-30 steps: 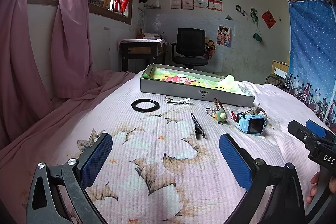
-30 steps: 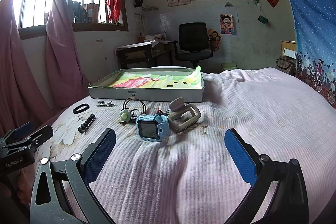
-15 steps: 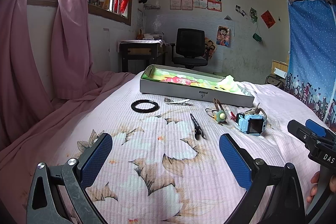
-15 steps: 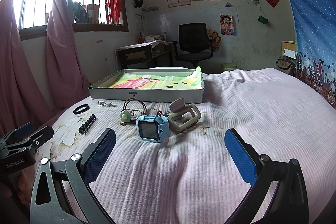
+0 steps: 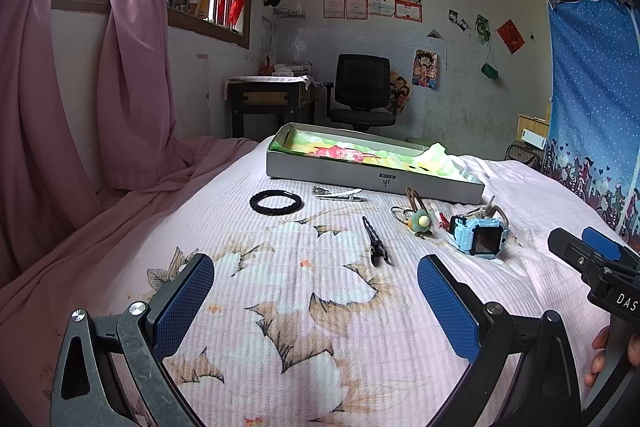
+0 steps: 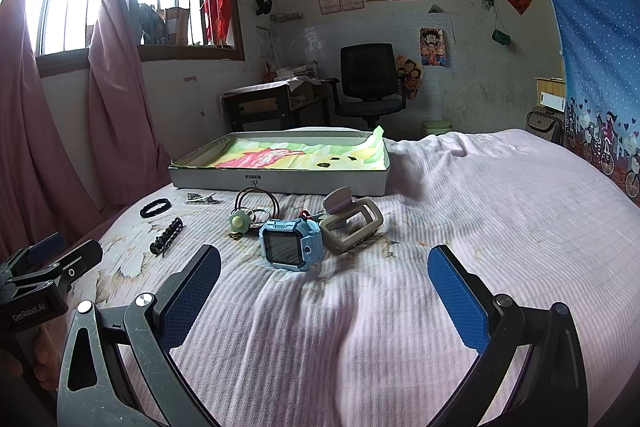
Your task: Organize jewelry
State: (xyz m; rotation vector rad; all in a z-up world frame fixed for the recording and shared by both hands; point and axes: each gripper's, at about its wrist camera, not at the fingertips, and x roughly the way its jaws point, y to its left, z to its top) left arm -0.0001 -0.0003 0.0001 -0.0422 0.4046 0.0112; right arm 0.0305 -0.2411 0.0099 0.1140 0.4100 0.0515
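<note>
Task looks barely begun, if at all: every piece lies loose on the bedspread [image 5: 280, 307] in front of the shallow grey box [image 5: 372, 183], whose paper-lined inside looks bare apart from a few small dark bits I can't identify. Left gripper [image 5: 316, 287] is spread wide and empty, low over the floral print; right gripper [image 6: 324, 279] is likewise spread and empty. Nearest the right gripper is the blue watch [image 6: 291, 245], screen tilted toward the camera, with the beige claw clip [image 6: 352, 223] just beside it. The black hair clip [image 5: 375, 240] lies long axis running away from the left gripper toward the box. The black bracelet [image 5: 276, 202], silver clip [image 5: 338, 193] and green-charm hair ties [image 5: 418, 219] sit nearer the box. All left to move.
</note>
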